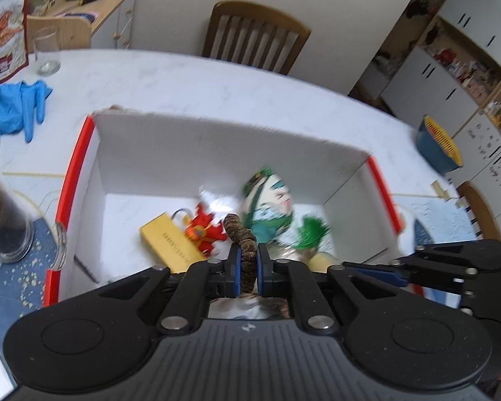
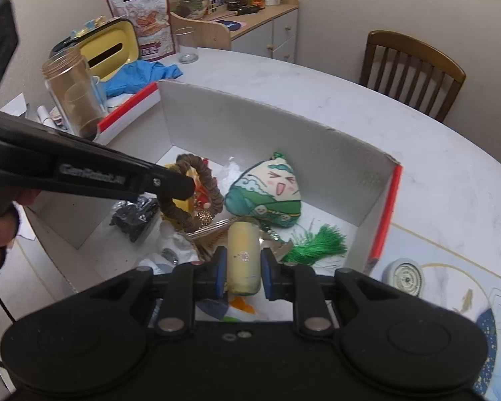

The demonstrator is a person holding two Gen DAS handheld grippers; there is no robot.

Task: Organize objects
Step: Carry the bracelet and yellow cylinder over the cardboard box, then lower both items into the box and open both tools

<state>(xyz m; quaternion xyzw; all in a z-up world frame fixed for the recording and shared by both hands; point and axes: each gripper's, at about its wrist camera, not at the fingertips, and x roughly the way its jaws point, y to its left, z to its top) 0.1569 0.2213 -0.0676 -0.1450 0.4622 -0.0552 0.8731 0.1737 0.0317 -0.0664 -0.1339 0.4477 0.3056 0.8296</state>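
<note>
Brown braided ring [image 1: 242,234] is clamped by the left gripper [image 1: 248,260]; a cream cylindrical bottle [image 2: 243,257] is gripped by the right gripper [image 2: 240,267]. Both are held over the white cardboard box [image 2: 250,117]. If released early, the plush doll [image 2: 267,193] at 12 o'clock may be struck.

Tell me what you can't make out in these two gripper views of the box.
- Left wrist view: the plush toy and red ornament are motion-blurred; details unreadable.
- Left wrist view: the lower part of the brown ring is hidden between the left gripper pads.
- Right wrist view: the bottom of the yellow tube is hidden behind the right gripper.
- Right wrist view: the black bundle is partly covered by the other gripper's arm.
</note>
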